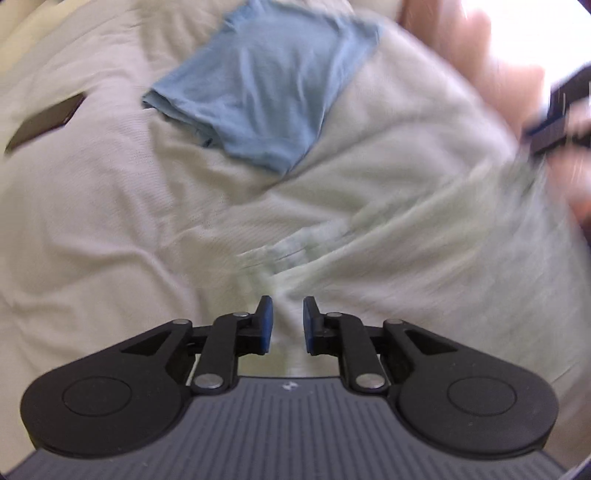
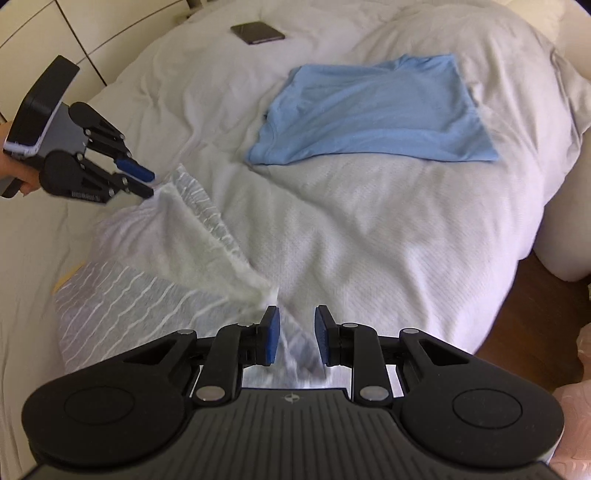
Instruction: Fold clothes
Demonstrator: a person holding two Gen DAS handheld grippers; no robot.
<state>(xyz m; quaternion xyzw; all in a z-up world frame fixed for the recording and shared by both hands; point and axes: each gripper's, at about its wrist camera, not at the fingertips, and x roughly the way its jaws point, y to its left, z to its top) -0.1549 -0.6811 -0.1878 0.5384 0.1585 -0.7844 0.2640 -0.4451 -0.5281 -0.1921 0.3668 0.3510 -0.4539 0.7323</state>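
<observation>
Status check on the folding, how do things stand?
Left gripper open, at the white striped garment's edge. Right gripper open, cloth between its pads. Blue shirt folded. Dark phone clear of work.

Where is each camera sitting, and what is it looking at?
Left wrist view: on the left gripper, looking down at the bed; the right gripper is blurred.
Right wrist view: on the right gripper, over the white striped garment; the left gripper and a hand show.
Both show the blue shirt and dark flat object.
</observation>
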